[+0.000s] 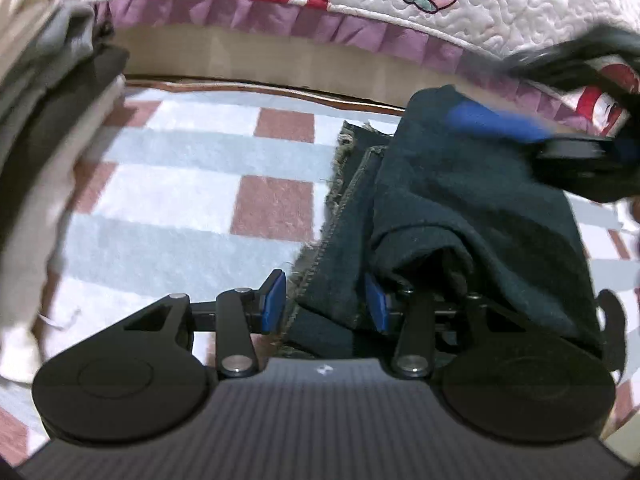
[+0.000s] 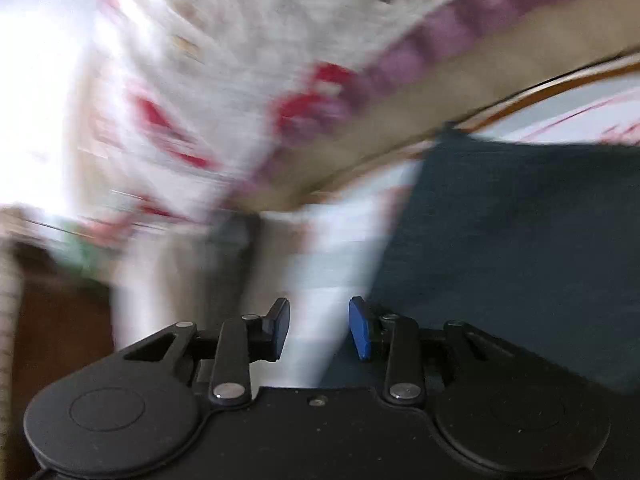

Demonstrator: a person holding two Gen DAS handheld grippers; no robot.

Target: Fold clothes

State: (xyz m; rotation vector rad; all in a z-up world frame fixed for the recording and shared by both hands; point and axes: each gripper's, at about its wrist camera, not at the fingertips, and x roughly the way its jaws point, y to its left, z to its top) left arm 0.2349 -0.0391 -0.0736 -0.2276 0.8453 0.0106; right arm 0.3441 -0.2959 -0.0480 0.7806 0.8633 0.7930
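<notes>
Here your left hand-held gripper [image 1: 325, 304] straddles the dark garment [image 1: 460, 216] edge, jaws apart — ready to pinch — while the right hand-held gripper [image 2: 320, 330] gapes empty beside it.

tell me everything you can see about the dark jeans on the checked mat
The dark jeans look like thick navy denim, with a frayed, stitched hem along their left edge. They lie loosely folded in layers on the red-and-white checked mat, beside the bed's quilt. A bulging fold gapes open near the left gripper, whose open fingers straddle the near edge of the cloth. The right gripper, blurred, hovers at the far upper part; whether it touches is unclear. In the right wrist view the jeans are a blurred dark sheet.
</notes>
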